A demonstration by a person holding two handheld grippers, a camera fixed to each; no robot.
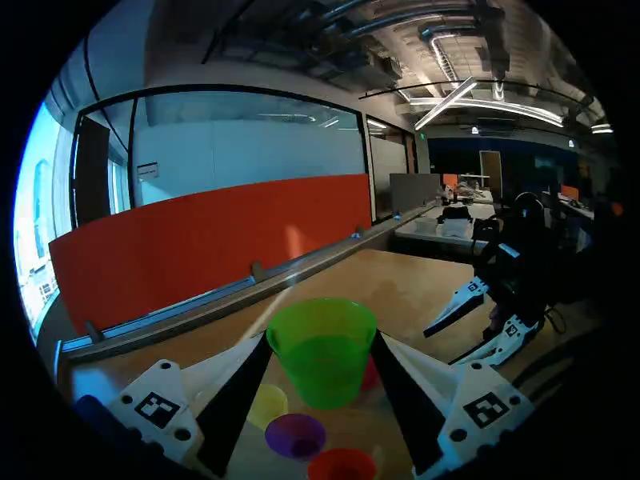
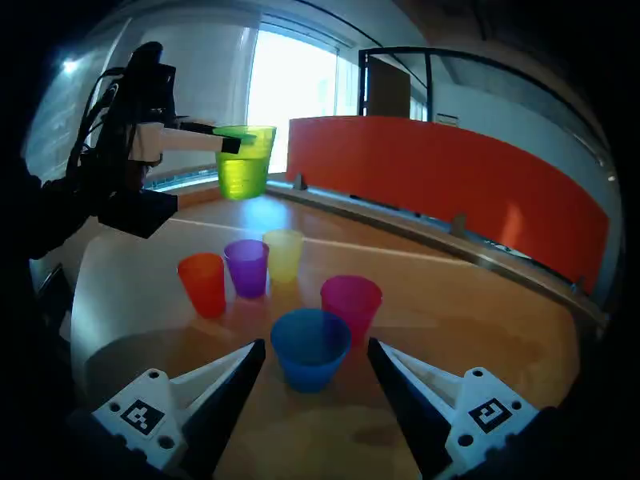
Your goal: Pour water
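The wooden table [image 2: 448, 288] carries the right tool [image 2: 316, 346], spread wide with the blue cup [image 2: 310, 356] between its fingers, seemingly untouched. The left tool [image 1: 322, 340] pinches the green cup [image 1: 324, 372] aloft over the orange cup [image 2: 203, 282], purple cup [image 2: 247, 268] and yellow cup [image 2: 283, 254]. Any water inside it is hard to make out, and the left gripper view has the magenta cup [image 1: 369, 374] mostly hidden behind it.
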